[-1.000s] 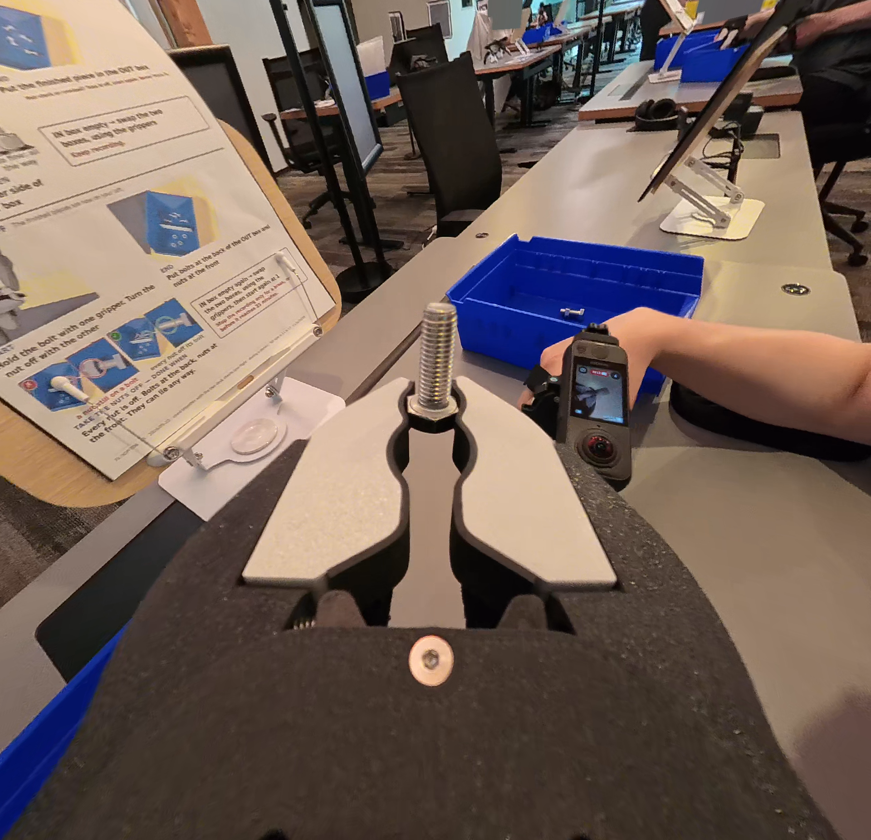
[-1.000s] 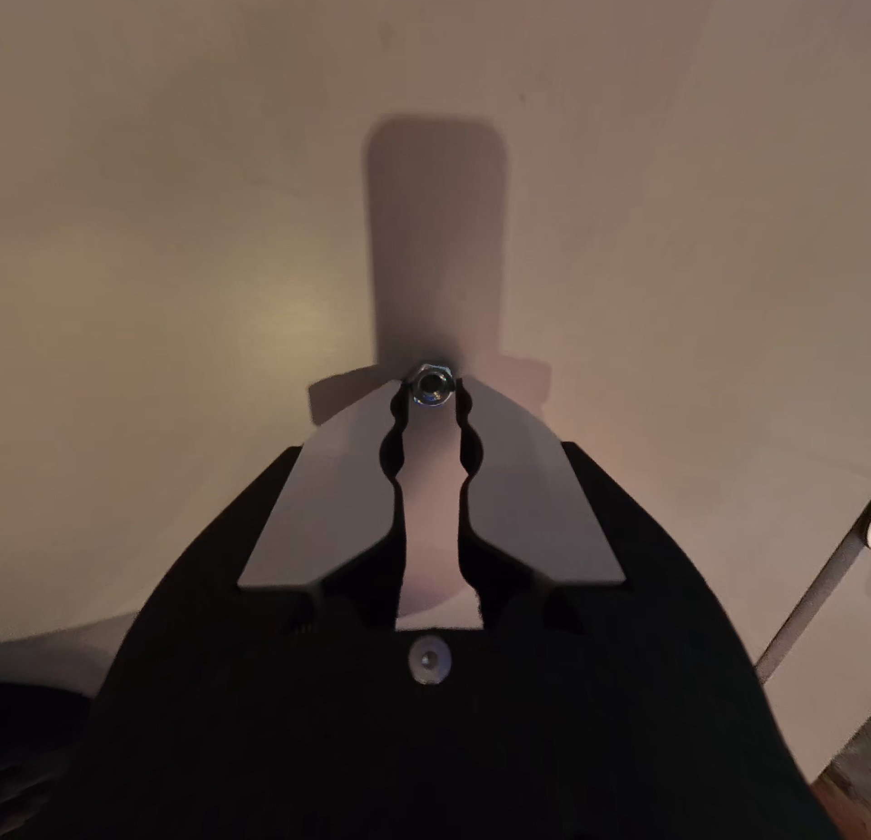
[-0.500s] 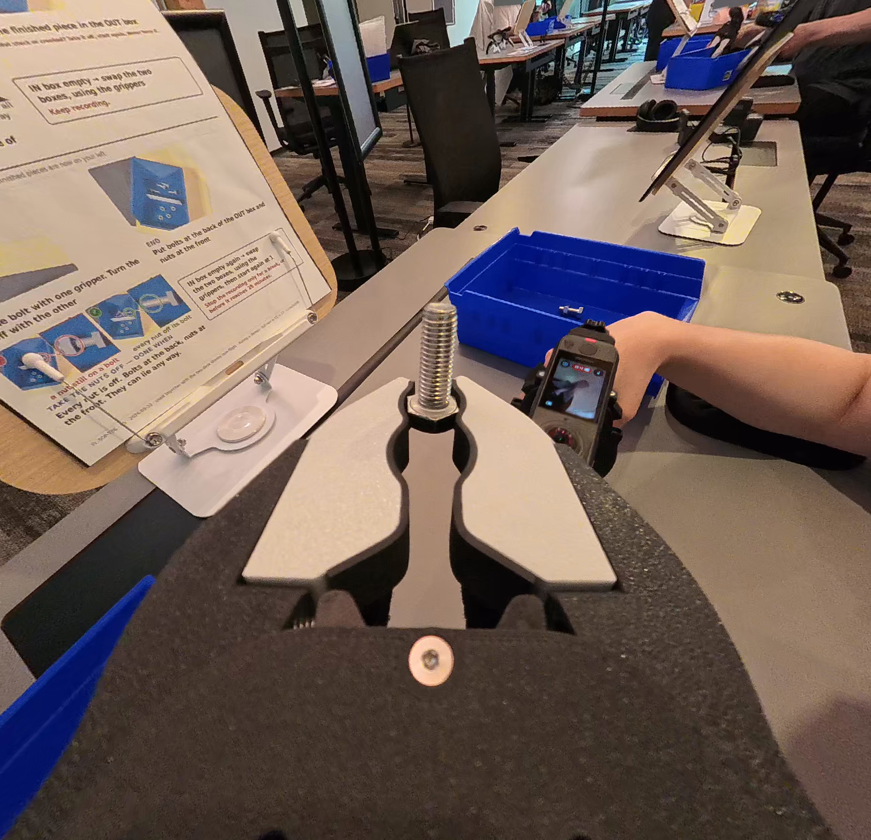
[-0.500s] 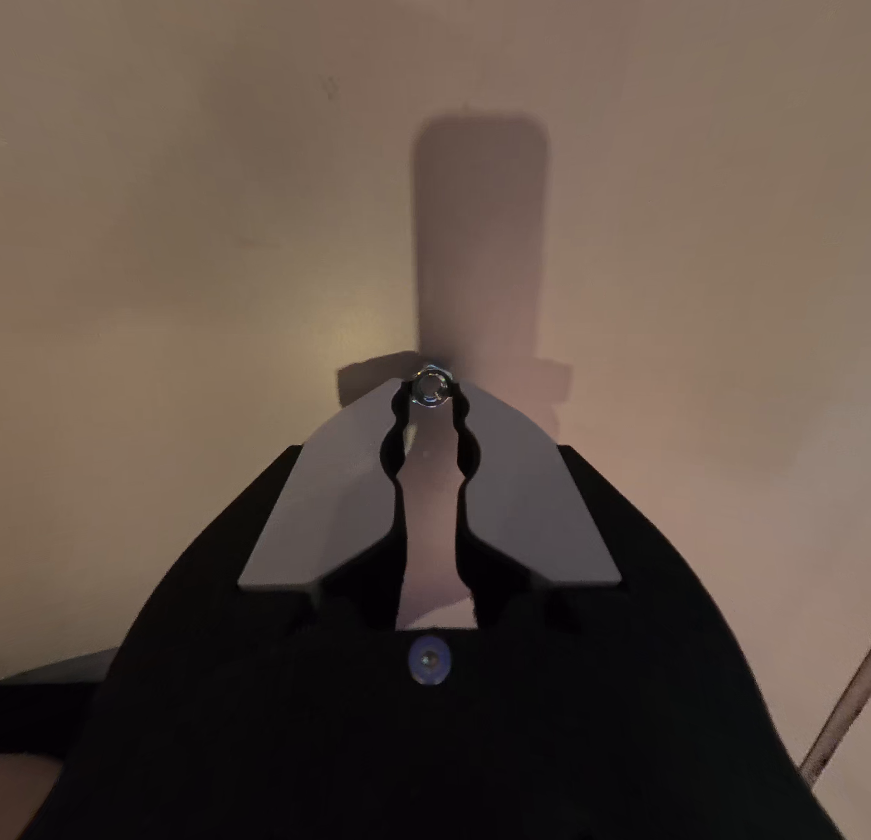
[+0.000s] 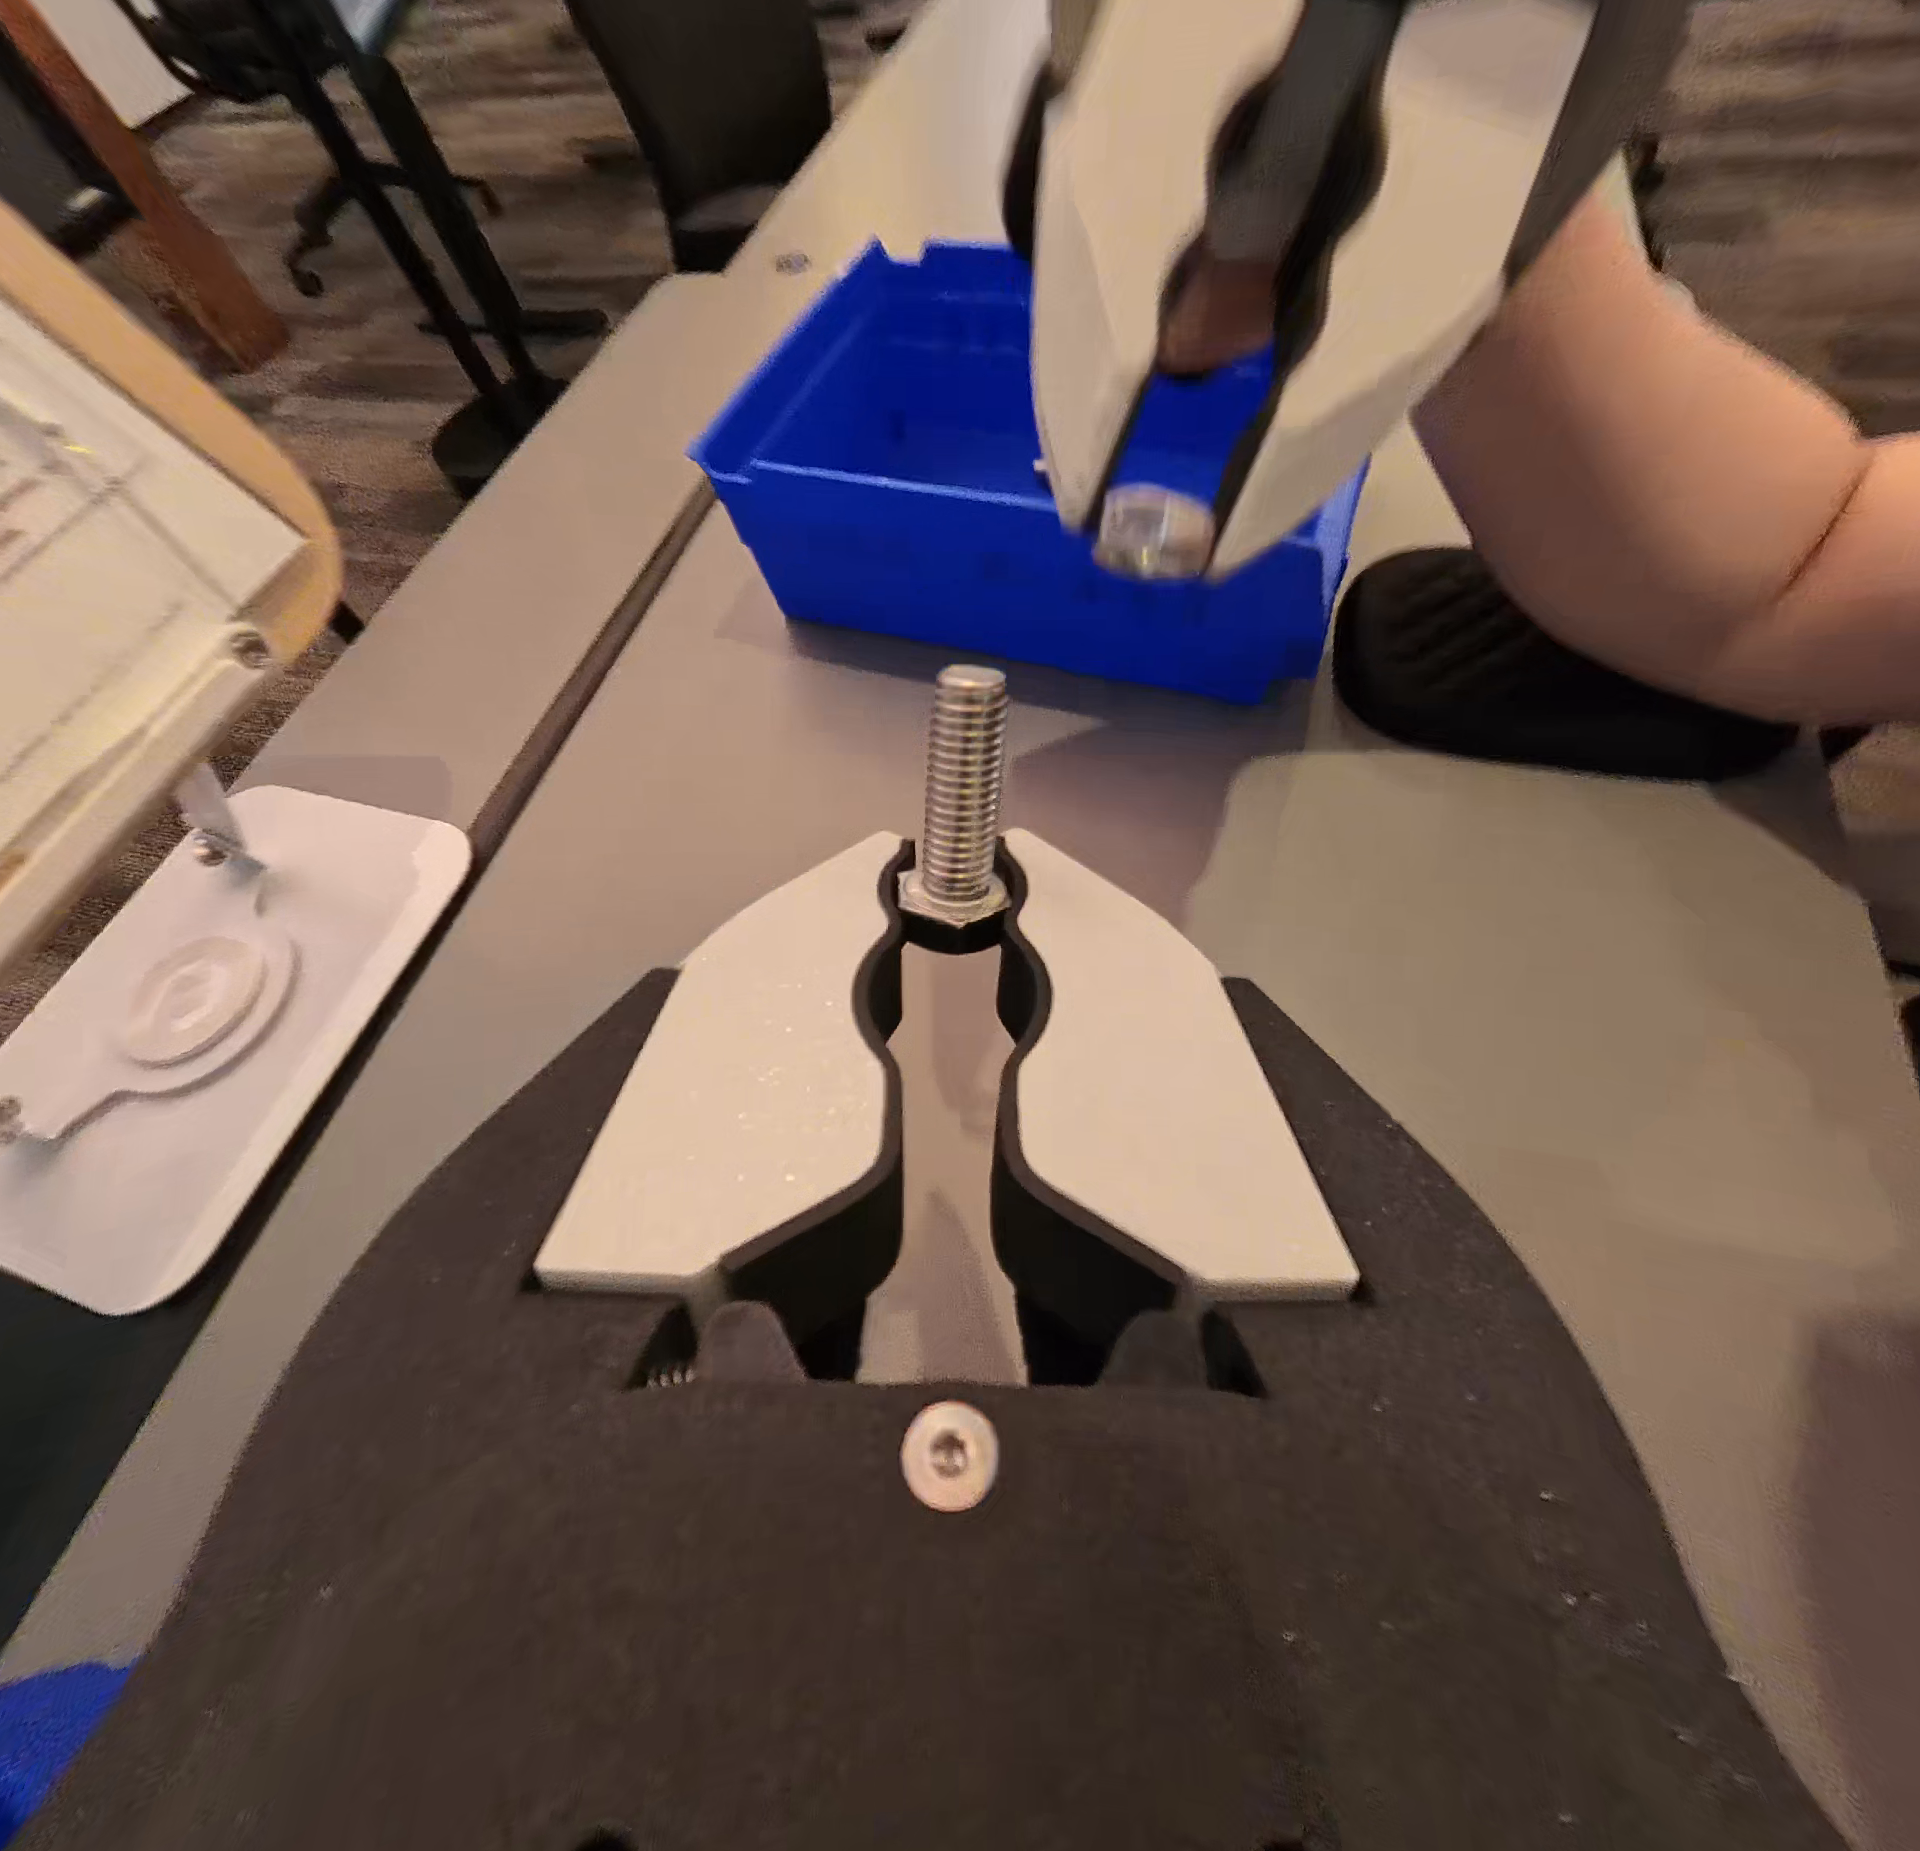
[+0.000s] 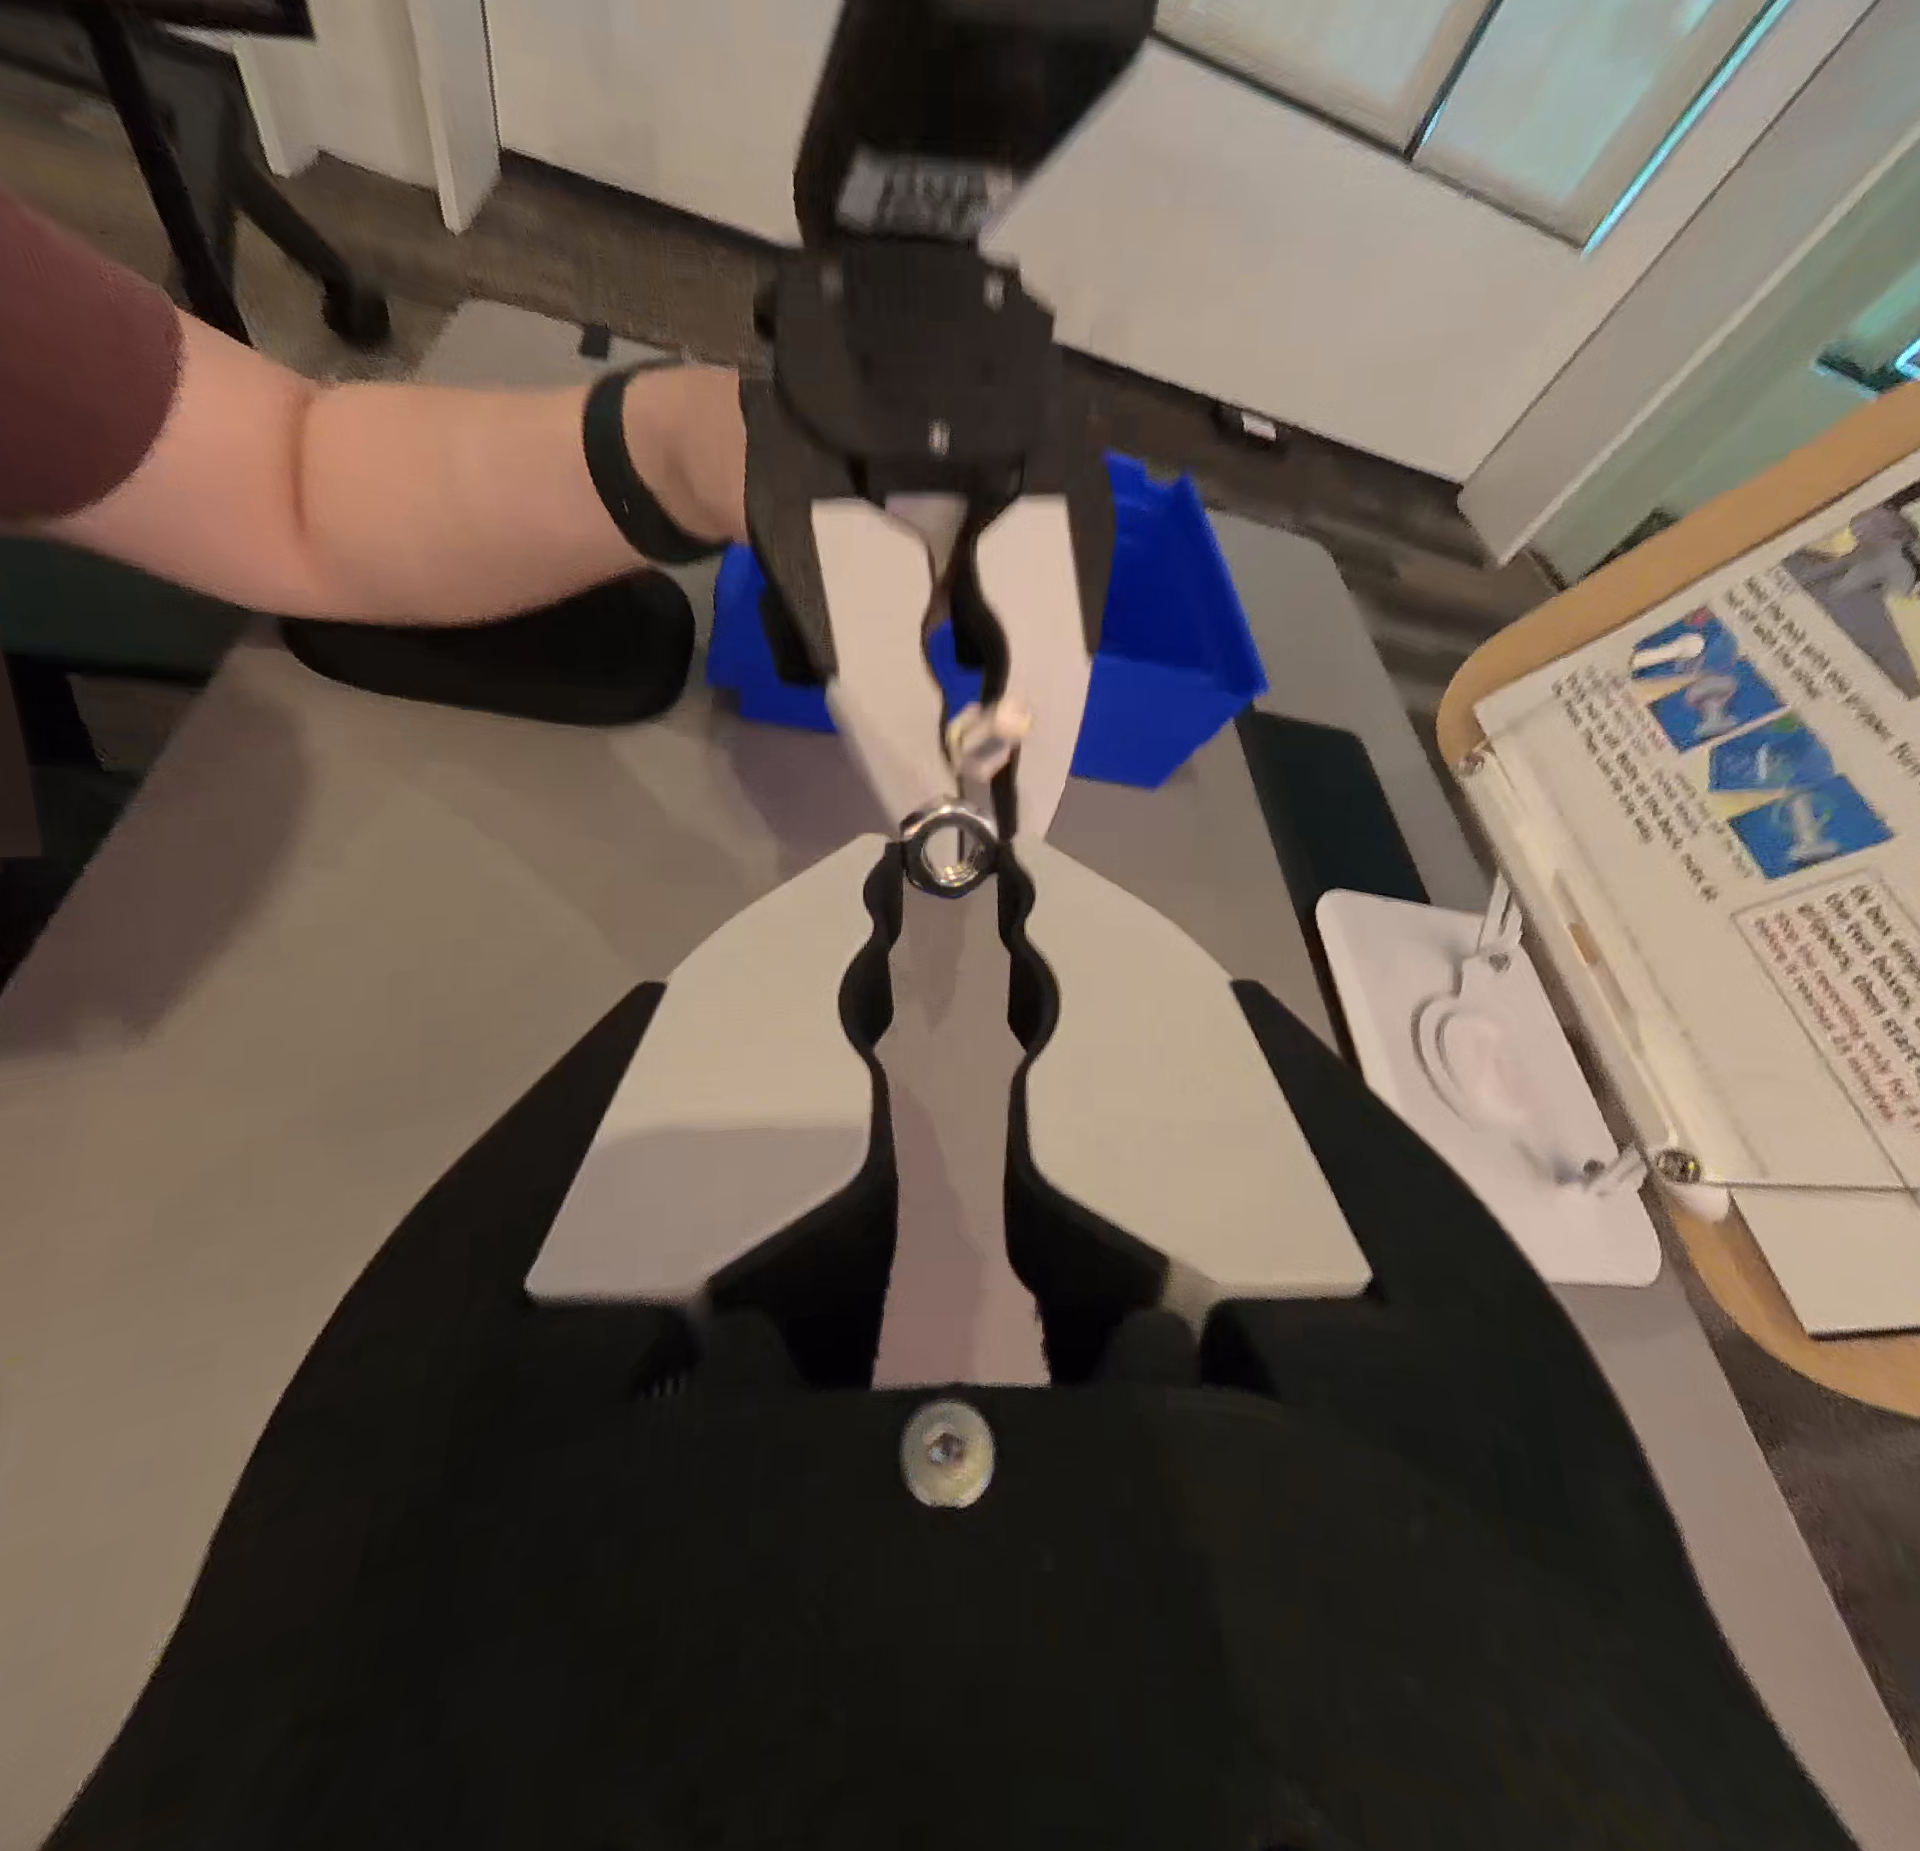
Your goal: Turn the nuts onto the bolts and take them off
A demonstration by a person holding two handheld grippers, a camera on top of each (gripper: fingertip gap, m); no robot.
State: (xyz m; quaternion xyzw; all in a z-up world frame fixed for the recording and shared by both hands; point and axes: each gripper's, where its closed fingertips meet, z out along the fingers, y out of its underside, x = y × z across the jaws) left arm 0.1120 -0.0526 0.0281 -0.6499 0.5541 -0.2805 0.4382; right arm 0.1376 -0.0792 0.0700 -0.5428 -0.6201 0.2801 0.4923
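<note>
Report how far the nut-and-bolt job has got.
Done: the left gripper grips the bolt by its head, thread bare and pointing up; the right gripper grips a nut.
In hand: the nut is held above the bolt, apart from it.
Left: seating it, turning it on, then taking it off.

Blue bin (image 5: 997, 596) on grey desk (image 5: 1455, 970); instruction board (image 6: 1766, 866) nearby.
</note>
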